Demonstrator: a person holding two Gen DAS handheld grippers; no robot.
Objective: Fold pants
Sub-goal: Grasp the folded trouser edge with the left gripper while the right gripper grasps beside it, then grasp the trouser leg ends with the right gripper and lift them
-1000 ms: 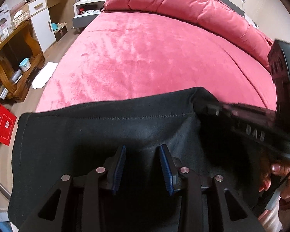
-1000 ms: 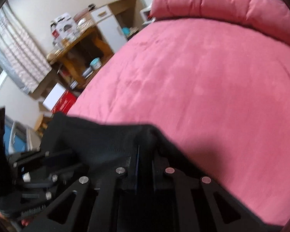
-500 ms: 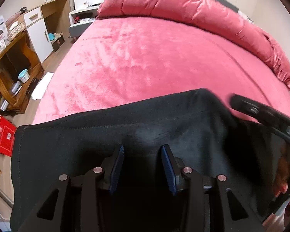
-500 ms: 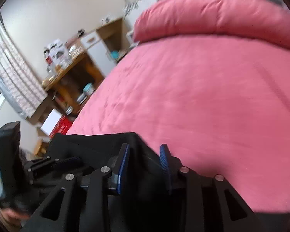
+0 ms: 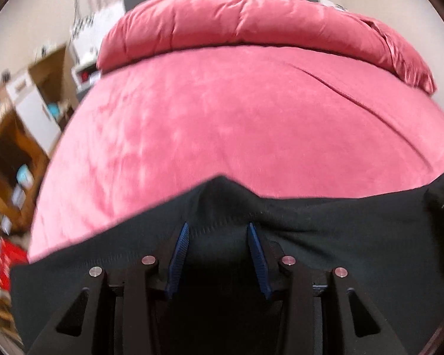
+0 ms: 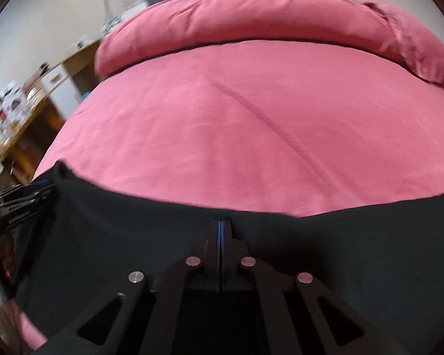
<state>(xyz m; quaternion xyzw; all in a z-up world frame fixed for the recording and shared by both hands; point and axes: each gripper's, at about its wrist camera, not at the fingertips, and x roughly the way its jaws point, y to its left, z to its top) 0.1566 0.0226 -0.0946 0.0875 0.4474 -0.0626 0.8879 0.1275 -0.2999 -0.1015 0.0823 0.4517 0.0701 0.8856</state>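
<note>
a: could you read any writing from where you sat?

b: no. i saw pale lettering on the left gripper [image 6: 20, 207] in my right wrist view, but it was too blurred to read.

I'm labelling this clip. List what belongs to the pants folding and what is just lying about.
Job:
pants
left gripper, open over the cloth
right gripper, shut at the pants' edge
bed, bearing the pants

Lying about:
duvet, rolled at the head
desk
cabinet
red box
</note>
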